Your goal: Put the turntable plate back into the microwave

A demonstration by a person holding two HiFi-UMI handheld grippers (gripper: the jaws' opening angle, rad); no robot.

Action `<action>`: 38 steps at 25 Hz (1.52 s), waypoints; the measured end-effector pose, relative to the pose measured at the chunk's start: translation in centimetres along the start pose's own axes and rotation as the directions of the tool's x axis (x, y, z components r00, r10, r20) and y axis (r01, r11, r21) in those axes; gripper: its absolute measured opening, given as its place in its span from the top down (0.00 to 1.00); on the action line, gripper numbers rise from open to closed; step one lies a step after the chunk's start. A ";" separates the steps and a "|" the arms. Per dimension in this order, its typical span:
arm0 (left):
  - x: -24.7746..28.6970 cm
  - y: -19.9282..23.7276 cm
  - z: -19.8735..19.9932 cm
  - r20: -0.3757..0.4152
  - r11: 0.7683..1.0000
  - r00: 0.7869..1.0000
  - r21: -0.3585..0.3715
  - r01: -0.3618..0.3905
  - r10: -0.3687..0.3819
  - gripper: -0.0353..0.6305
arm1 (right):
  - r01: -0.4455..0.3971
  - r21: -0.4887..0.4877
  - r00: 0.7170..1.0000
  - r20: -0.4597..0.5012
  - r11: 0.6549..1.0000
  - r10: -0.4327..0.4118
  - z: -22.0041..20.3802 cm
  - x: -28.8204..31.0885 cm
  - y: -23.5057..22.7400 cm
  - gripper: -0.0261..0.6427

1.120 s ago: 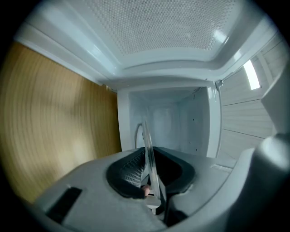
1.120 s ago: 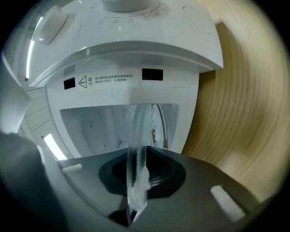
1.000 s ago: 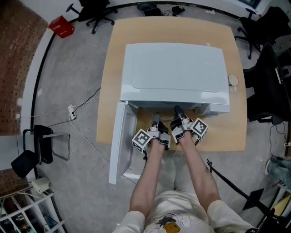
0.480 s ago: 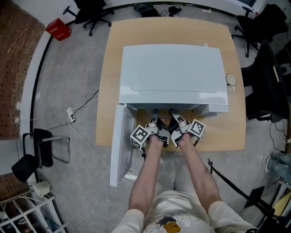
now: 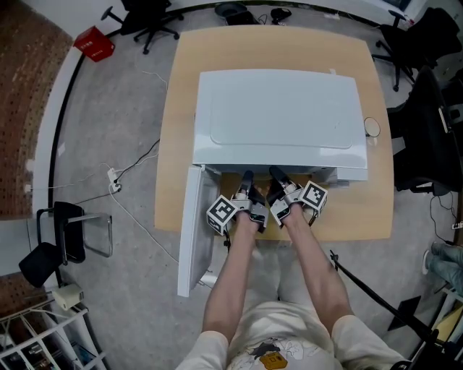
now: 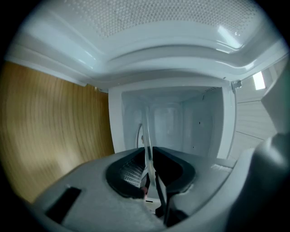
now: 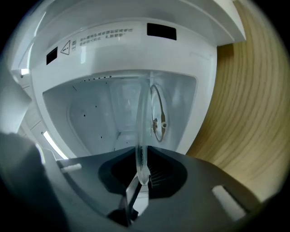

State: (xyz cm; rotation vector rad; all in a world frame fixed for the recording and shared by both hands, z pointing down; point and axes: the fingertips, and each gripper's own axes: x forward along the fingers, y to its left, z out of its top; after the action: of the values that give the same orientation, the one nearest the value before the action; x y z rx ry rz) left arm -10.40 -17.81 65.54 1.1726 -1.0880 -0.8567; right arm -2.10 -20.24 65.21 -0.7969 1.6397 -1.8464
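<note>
The white microwave (image 5: 278, 108) stands on the wooden table (image 5: 179, 108) with its door (image 5: 189, 231) swung open to the left. Both grippers reach into its mouth. In the left gripper view the clear glass turntable plate (image 6: 147, 136) shows edge-on as a thin line, and my left gripper (image 6: 147, 156) is shut on its rim. In the right gripper view the same plate (image 7: 142, 122) runs into the cavity; my right gripper (image 7: 141, 163) has the rim between its jaws, which are closing on it. A roller ring (image 7: 157, 118) lies on the cavity floor. From the head view the microwave top hides the plate.
The open door juts past the table's left front edge. A small round object (image 5: 370, 127) lies on the table right of the microwave. Office chairs (image 5: 148, 22) and cables (image 5: 119, 177) are on the floor around the table.
Both grippers sit slightly deeper in the microwave's mouth than a second ago. The door and microwave have not moved.
</note>
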 end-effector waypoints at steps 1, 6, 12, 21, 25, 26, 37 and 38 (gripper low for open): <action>-0.3 0.0 0.0 -0.002 1.000 1.000 0.006 0.001 -0.001 0.87 | 0.003 -0.001 1.000 0.007 1.000 -0.003 0.2 0.3 0.0 0.88; -1.6 0.0 0.0 -0.002 0.999 1.000 0.041 -0.011 0.011 0.93 | 0.023 0.051 0.996 0.080 0.998 -0.027 1.9 1.0 -0.9 0.89; -2.5 0.3 0.3 -0.007 0.999 1.000 0.038 -0.015 0.015 0.93 | 0.092 0.014 0.988 0.121 0.996 -0.093 2.5 1.8 -0.7 0.90; -2.2 -0.4 -0.2 -0.037 0.997 0.999 0.074 -0.009 0.012 0.92 | 0.213 0.054 0.952 0.212 0.976 -0.219 3.6 0.6 -1.4 0.69; -1.9 -0.2 -0.9 -0.061 0.996 0.998 0.084 -0.022 0.028 0.91 | 0.223 0.094 0.939 0.248 0.970 -0.240 4.0 0.3 -0.9 0.58; -1.7 0.0 -1.1 -0.070 0.996 0.997 0.086 -0.033 0.039 0.91 | 0.238 0.089 0.935 0.247 0.967 -0.253 4.1 0.3 -0.8 0.57; 0.6 1.8 -1.6 -0.114 0.993 0.989 0.083 -0.086 0.095 0.92 | 0.201 0.081 0.958 0.192 0.976 -0.213 3.9 0.4 -0.7 0.57; 0.6 1.9 -1.6 -0.118 0.992 0.988 0.087 -0.089 0.099 0.93 | 0.196 0.086 0.960 0.188 0.977 -0.209 3.8 0.4 -0.7 0.57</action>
State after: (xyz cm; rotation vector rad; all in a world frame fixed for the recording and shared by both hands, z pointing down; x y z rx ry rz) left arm -8.72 -17.54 67.47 1.2155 -1.0765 -0.6641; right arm 0.41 -23.04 66.30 -1.1159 1.4092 -1.8802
